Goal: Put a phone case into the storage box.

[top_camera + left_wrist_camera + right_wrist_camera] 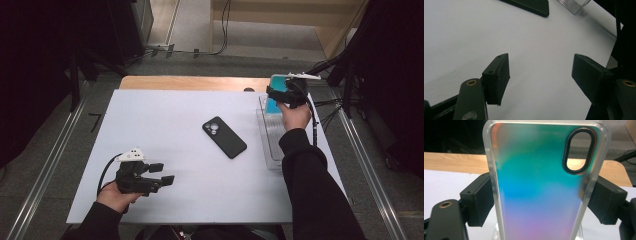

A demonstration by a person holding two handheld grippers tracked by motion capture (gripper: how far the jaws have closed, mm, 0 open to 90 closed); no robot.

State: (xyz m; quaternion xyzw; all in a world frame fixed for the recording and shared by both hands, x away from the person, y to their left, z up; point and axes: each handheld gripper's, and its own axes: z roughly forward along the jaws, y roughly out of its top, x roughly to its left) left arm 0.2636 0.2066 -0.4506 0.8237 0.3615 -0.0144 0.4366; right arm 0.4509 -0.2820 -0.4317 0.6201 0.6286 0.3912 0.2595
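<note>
Between the pads of the right gripper (537,200) a phone case (541,185) is standing upright, long axis vertical, its oval camera hole at the top; the jaws are pinching its frosted edges. Its back is smooth and iridescent, teal to purple. Below it is lying a clear tray (270,145). Well apart, the left gripper (540,72) is resting with jaws spread over the white table (474,37), a black phone (224,137) beyond them.

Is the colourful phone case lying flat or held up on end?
Held on end. The case stands upright between the right tongs, whose pads press its two long edges, camera cut-out at the top.
</note>
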